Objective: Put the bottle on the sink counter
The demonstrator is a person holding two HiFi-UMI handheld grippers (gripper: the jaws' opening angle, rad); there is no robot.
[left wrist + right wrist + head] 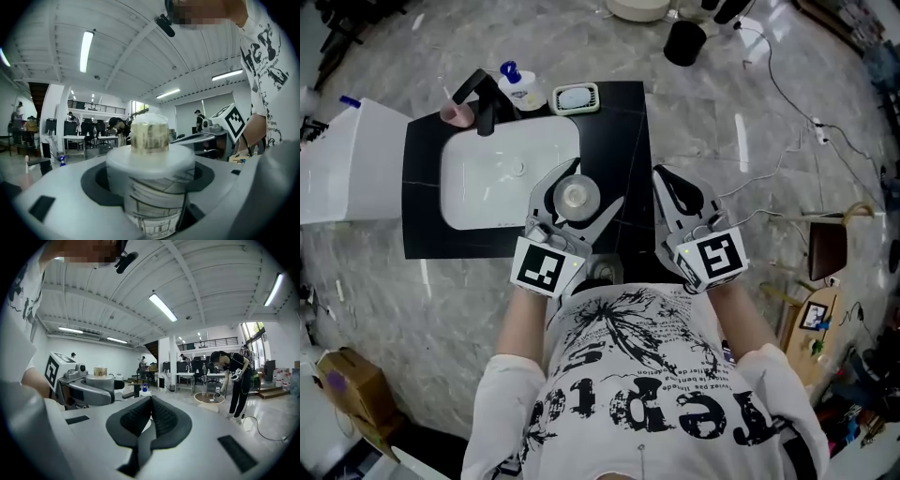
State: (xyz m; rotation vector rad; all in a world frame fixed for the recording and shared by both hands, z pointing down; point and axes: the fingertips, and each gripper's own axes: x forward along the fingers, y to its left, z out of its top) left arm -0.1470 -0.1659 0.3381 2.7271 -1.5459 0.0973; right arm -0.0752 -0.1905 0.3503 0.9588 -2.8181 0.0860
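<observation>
A clear bottle (575, 196) with a white shoulder and a printed label stands upright between the jaws of my left gripper (577, 195), which is shut on it. In the left gripper view the bottle (150, 173) fills the middle, cap upward. It hangs over the black sink counter (619, 131), just right of the white basin (487, 178). My right gripper (672, 195) is to the right of the bottle, shut, with its dark pads (151, 420) pressed together and nothing between them. From the right gripper view the left gripper (89, 387) and the bottle's cap (100, 371) show at the left.
At the counter's back stand a black faucet (480, 98), a pink cup (456, 114), a blue-pump dispenser (518, 86) and a green soap dish (575, 97). A white box (352, 159) adjoins the counter's left side. Cables (787, 103) trail on the marble floor at right.
</observation>
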